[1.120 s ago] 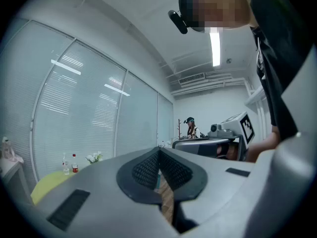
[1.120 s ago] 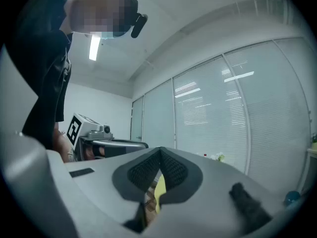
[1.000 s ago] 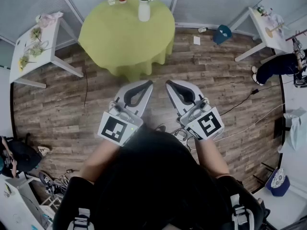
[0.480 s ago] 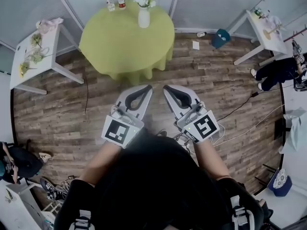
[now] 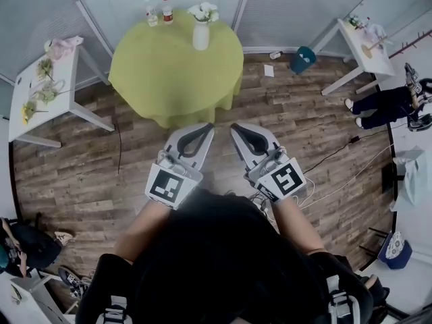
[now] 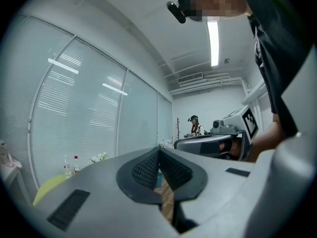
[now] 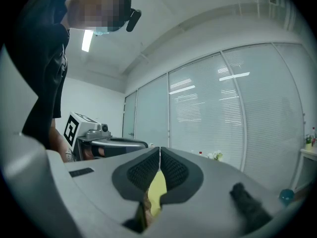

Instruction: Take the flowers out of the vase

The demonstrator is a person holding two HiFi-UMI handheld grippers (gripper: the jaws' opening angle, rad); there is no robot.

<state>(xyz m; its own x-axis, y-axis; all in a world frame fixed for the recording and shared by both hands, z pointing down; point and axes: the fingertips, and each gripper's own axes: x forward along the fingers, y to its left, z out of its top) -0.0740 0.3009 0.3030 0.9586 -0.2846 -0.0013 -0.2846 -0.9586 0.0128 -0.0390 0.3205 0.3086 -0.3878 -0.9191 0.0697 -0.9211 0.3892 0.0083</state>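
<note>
grippers: left gripper [image 5: 208, 125] + right gripper [image 5: 236, 127] both pinched closed, empty | target: flowers [image 5: 204, 11] in white vase [image 5: 201, 36], far side of green table [image 5: 169, 73], well apart | risk: a slanted pull on the stems likely tips vase into bottles [image 5: 165, 9]

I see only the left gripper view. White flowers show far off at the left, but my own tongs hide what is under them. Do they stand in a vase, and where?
Observer: Yes. The head view shows the flowers in a white vase, upright on the far side of a round table covered in green.
Operator: And the other hand, open or shut? I see it only from the side.
Observer: Shut. In the right gripper view the right tongs meet with nothing between them.
Operator: Are we at the table?
Observer: Not yet. From the head view, the left tongs and the right tongs are both over the wooden floor, short of the table's near edge.
</note>
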